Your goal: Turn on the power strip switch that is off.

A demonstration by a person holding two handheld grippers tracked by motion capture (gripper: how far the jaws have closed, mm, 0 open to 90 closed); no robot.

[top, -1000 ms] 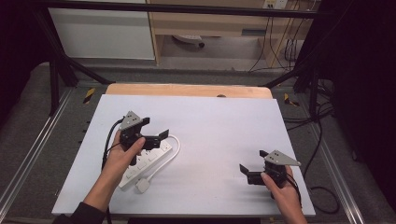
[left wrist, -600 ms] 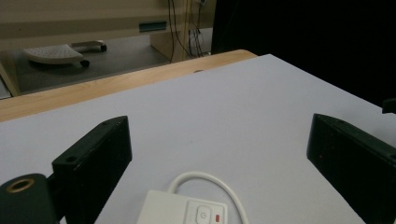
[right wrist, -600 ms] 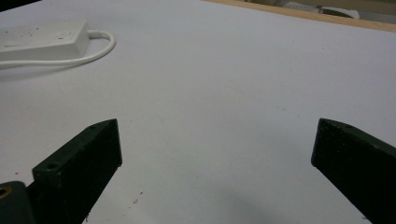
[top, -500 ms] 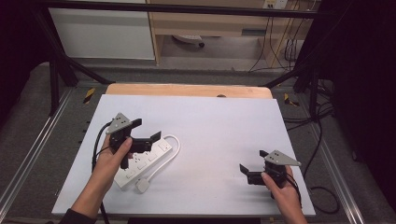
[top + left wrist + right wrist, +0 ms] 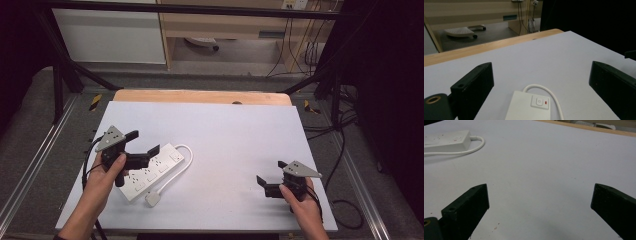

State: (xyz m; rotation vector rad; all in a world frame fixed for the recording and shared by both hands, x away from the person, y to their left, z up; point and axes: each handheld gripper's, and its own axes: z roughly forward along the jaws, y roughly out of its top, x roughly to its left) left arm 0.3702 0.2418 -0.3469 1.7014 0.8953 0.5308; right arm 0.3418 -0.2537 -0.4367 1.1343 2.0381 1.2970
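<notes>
A white power strip (image 5: 152,171) lies on the left half of the bench (image 5: 235,130), its cord (image 5: 181,162) looping from the far end back to a plug (image 5: 153,200) near the front edge. The left gripper (image 5: 144,145) hovers over the strip's left part, fingers (image 5: 472,87) spread wide and holding nothing; in the left gripper view the strip's switch end (image 5: 539,102) sits between them. The right gripper (image 5: 265,182) rests well apart at the bench's right front, its fingers (image 5: 466,212) wide open and empty.
</notes>
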